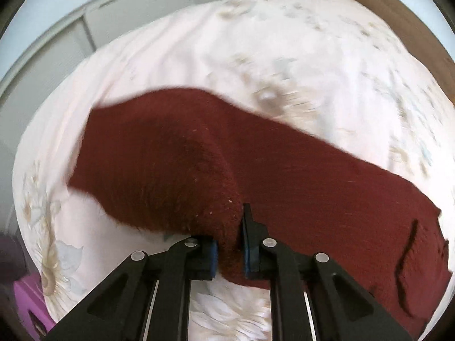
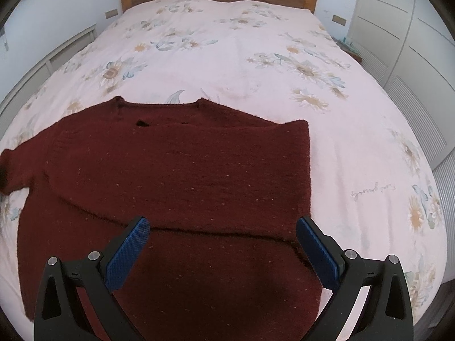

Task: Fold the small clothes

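Though pinched, sweater (image 1: pixel 256 176) between fingers (image 1: pixel 212 258)

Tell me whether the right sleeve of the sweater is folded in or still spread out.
Folded in. The right sleeve lies flat across the sweater's body, its edge running crosswise, and the right side ends in a straight fold.

Only a cursive signature was printed on the bedspread (image 2: pixel 373 192), seen upside down and too small to read.
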The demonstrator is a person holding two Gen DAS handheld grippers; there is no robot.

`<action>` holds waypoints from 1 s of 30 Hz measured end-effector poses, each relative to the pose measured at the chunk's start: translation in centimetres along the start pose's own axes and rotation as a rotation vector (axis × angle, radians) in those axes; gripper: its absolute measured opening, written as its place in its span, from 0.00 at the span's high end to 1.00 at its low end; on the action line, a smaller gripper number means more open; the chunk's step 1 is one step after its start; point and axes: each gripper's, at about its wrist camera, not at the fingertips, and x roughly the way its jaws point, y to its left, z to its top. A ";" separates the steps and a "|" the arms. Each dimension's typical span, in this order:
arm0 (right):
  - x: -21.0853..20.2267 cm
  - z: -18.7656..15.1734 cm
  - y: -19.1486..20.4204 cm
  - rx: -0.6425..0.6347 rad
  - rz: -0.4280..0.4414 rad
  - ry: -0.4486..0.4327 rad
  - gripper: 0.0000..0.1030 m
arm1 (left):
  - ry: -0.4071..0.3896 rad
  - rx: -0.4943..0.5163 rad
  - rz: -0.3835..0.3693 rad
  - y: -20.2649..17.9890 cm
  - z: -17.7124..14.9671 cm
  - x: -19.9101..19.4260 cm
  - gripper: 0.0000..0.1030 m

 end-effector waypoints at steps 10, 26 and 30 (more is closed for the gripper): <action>-0.8 0.1 -0.9 0.011 0.017 -0.025 0.01 | -0.079 0.288 -0.105 -12.8 -3.2 -7.0 0.90; -2.8 0.6 -6.2 0.104 -0.003 -0.057 0.01 | -0.128 0.626 -0.302 -33.7 -8.9 -7.7 0.91; -2.3 -0.4 -7.0 0.131 -0.007 -0.029 0.01 | -0.081 0.699 -0.298 -37.2 -11.4 -5.2 0.91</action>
